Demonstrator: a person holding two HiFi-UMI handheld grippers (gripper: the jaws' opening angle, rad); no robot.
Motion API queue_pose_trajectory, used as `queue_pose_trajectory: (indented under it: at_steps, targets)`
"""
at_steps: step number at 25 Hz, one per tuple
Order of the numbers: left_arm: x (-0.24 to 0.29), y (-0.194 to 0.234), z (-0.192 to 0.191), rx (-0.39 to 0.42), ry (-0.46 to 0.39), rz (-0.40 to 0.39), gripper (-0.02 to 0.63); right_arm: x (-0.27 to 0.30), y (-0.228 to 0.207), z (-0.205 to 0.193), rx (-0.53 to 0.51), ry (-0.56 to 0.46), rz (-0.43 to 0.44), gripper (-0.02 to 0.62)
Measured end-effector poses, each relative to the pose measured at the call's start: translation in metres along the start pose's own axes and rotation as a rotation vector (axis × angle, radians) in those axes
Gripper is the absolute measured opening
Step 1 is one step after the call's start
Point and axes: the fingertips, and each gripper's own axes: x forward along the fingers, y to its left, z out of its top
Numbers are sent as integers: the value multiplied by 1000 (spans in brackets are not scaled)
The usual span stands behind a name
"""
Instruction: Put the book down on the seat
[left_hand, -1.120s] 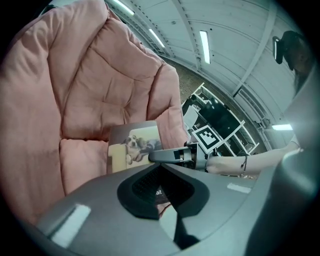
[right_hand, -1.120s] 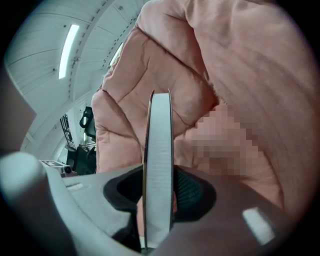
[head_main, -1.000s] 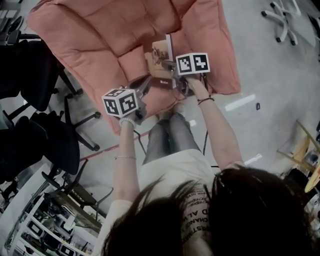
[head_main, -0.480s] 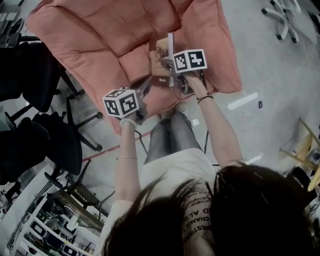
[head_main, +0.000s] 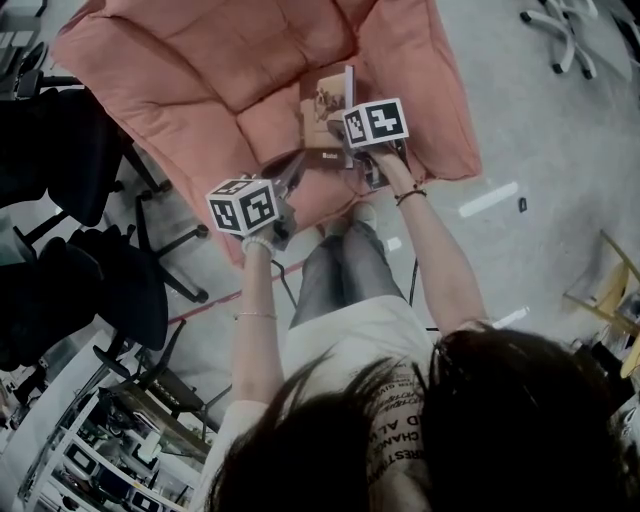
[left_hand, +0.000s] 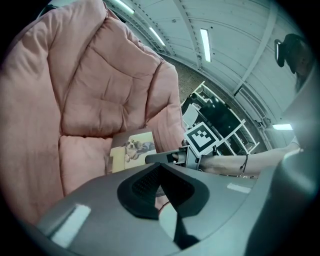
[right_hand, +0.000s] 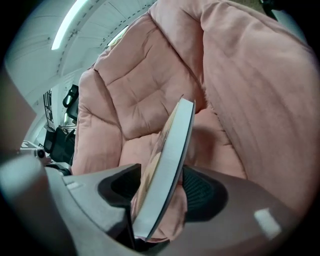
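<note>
Head view: the book (head_main: 330, 100) is seen standing on its lower edge on the pink chair (head_main: 230, 60), at the join of seat pad and backrest, roughly 12 o'clock from the right gripper (head_main: 347, 152). It is judged to be presented edge-down so it can tip flat onto the pad once let go. The left gripper (head_main: 291, 172) is parked at about 8 o'clock from the book, clear of it, probably kept out of the drop path. Left gripper view: its fingers are seen closed together with nothing between them; the book cover with the dog picture (left_hand: 131, 150) sits past them at 11 o'clock, with the right gripper at its near edge. Right gripper view: the book is seen edge-on, tilted toward 1 o'clock, still between the fingers (right_hand: 207, 192). The jaws are opening and a gap shows on the left side, so no clamping is judged to remain and the chair carries the weight. Versus the earlier frames: the book and right gripper have been shifted slightly toward 12 o'clock, deeper into the chair; the left gripper is barely changed.
</note>
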Motion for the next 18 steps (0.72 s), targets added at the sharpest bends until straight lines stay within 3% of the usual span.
queue_pose_trajectory:
  at_steps: [11, 15, 18]
  targets:
    - [-13, -18, 4, -2, 6, -12, -3, -24, 0, -9, -9, -19, -67, 261]
    - [-20, -29, 3, 2, 9, -17, -3, -37, 8, -12, 11, -14, -45, 261]
    - [-27, -37, 6, 7, 0, -19, -3, -47, 22, -17, 45, 11, 20, 261]
